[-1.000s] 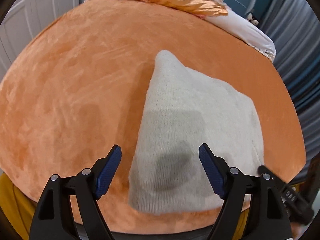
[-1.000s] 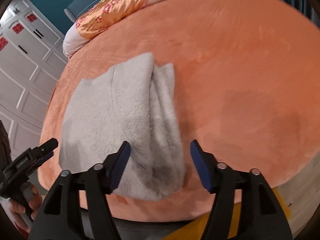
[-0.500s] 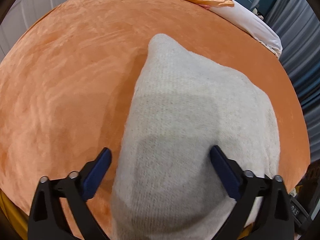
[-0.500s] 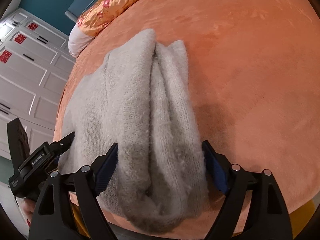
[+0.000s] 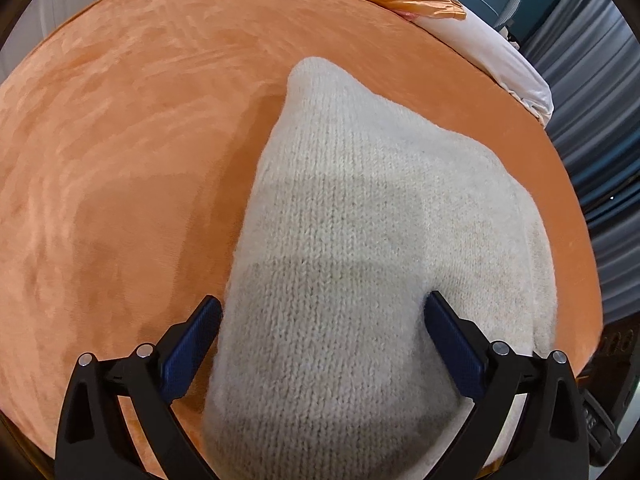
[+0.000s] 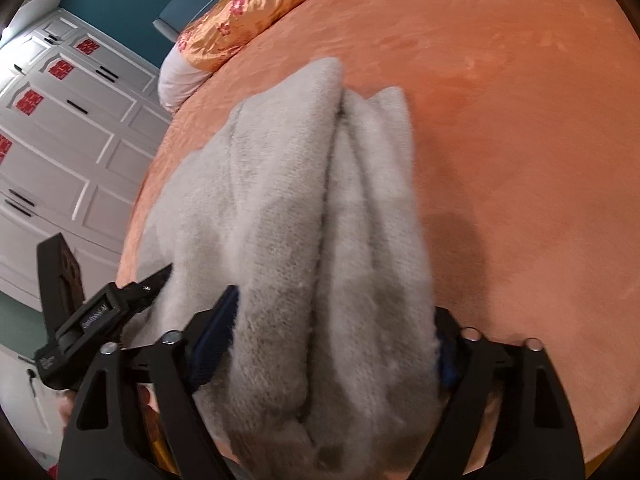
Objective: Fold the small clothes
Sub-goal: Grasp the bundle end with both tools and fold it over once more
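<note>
Both grippers are reaching over a folded grey knit garment [image 5: 360, 260] lying at the near edge of an orange bed [image 5: 120, 160]. The left gripper [image 5: 322, 332] is spreading its jaws wide, straddling the knit; the right gripper [image 6: 336, 336] is likewise gaping around the bunched folds [image 6: 360, 240]. Beyond the garment, a gold satin pillow [image 6: 248, 16] is lying by white wardrobes [image 6: 60, 140]. Both grippers are now closer to the garment than a second ago.

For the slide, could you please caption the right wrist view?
Open right tool straddling the near end of a folded grey knit garment on an orange blanket.
</note>
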